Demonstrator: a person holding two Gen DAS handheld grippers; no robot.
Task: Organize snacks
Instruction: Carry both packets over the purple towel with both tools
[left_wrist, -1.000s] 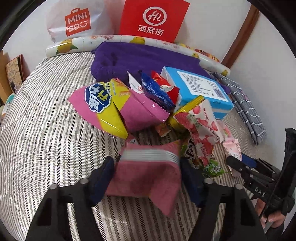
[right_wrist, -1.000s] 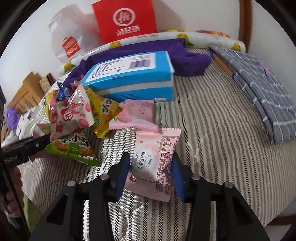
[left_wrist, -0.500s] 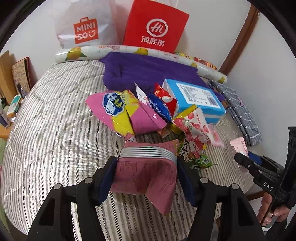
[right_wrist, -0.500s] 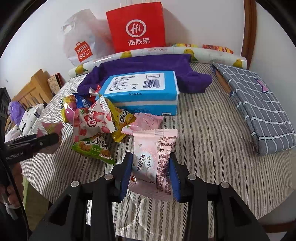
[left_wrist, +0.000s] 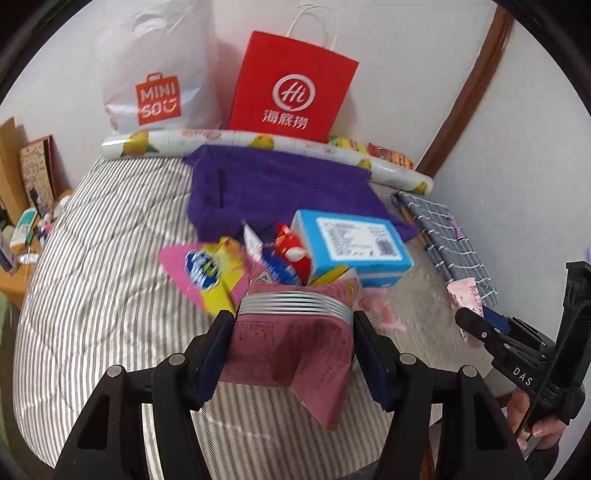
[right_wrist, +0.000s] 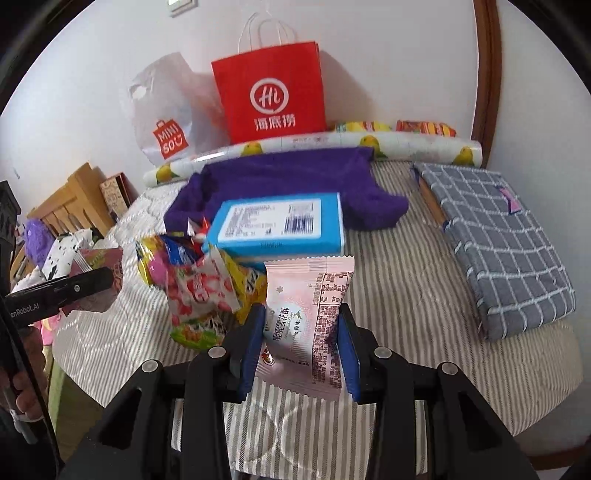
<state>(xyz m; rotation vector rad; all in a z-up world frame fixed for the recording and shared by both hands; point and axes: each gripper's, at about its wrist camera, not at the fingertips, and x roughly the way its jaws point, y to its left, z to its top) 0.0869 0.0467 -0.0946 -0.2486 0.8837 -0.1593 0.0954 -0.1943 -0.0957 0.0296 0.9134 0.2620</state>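
left gripper (left_wrist: 293, 354), fingers pinching pink packet (left_wrist: 291, 350)

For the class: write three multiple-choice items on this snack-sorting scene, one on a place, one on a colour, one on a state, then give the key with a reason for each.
1. Where is the blue box?
A) on the striped cover
B) inside the red bag
C) on the grey checked cloth

2. What colour is the packet in the right gripper?
A) green
B) pale pink
C) blue

3. The left gripper is:
A) open and empty
B) shut on a dark pink packet
C) out of view

Key: A, it lies by the snack pile; B, the pale pink packet; B, pads press the dark pink packet.
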